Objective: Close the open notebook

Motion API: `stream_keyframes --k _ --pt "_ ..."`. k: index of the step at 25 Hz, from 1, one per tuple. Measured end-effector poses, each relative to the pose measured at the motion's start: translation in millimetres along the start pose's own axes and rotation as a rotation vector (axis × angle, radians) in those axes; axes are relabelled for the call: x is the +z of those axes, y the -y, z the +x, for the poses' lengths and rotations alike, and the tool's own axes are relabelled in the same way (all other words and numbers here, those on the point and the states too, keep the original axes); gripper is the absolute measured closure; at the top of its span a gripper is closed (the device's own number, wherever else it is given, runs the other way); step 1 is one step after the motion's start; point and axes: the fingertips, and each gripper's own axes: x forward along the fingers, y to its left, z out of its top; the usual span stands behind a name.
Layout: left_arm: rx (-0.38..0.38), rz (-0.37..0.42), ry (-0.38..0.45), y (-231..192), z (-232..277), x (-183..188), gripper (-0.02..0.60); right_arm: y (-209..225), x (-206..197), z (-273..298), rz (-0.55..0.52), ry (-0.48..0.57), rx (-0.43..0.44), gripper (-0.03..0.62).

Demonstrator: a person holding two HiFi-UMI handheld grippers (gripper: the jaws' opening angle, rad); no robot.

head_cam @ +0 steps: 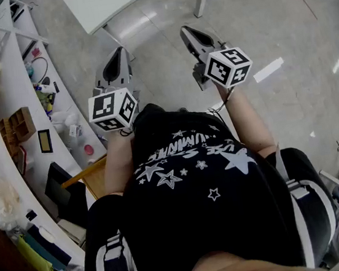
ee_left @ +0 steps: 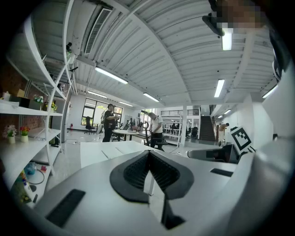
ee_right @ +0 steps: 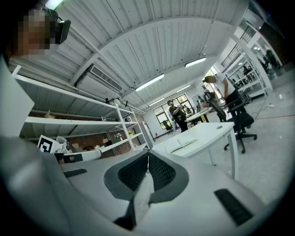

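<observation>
Claws shut on nothing, you held the grey left gripper (ee_left: pixel 148 153) and right gripper (ee_right: pixel 148 155) level, since the open white notebook (ee_right: pixel 182 144) lay well ahead.

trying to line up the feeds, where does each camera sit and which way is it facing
Head view: on the person's head, facing steeply down; shows torso, forearms, the left hand-held gripper and right hand-held gripper.
Left gripper view: rides that gripper, level along its shut jaws toward the white table.
Right gripper view: same, shut jaws, facing the open notebook.
Shared: all three show that table.
</observation>
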Motion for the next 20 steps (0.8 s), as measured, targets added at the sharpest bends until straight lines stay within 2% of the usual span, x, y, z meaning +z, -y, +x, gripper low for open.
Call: stream_keyframes --k 3,11,20 --pt "0.011 0.004 -0.009 -1 2 -3 0.571 2 -6 -1 0.003 -0.022 0.026 0.586" --pt "0.020 0.021 -0.002 -13 27 -5 0.571 18 -2 24 -0.012 -0.034 0.030 0.585" --pt "0.036 -0.009 0.016 -75 86 5 0.571 43 14 98 -0.022 -0.051 0.010 0.585"
